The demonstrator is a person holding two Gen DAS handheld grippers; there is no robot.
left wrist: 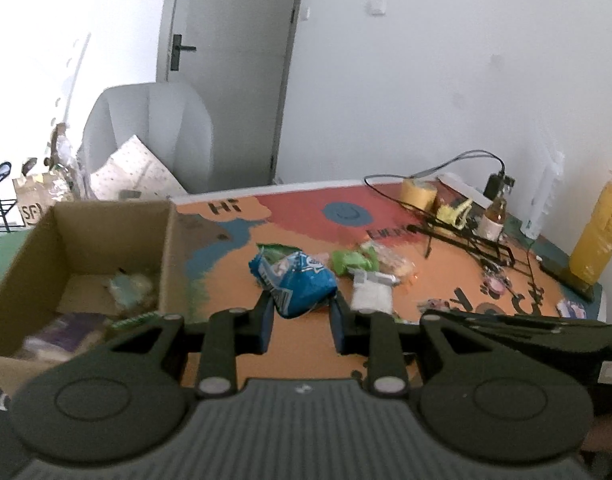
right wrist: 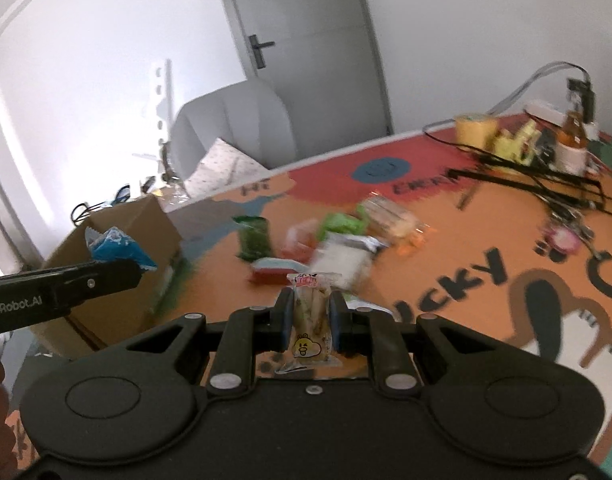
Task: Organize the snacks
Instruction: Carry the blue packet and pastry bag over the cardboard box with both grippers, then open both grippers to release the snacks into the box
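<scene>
The left gripper [left wrist: 301, 312] is clamping a blue bag [left wrist: 295, 284] by its lower end, its jaws a little apart around the crumpled film. The bag is hanging clear of the table [left wrist: 446, 276], just right of the box [left wrist: 105, 236], and it looks light, puffy and slippery, so a pinch on a flat seam would probably be holding better than one on the air-filled belly. The right gripper [right wrist: 312, 320] is squeezing a clear packet [right wrist: 310, 316] about its middle, jaws nearly together; the packet is standing upright between the pads, above the table. It seems stiff enough to be keeping its shape, though what is inside may be crushing under a hard grip. Both grippers are pointing forward and somewhat downward. In the right wrist view the left gripper is reaching in from the left, carrying the blue bag in front of the box. More snacks are lying loose in mid-table
</scene>
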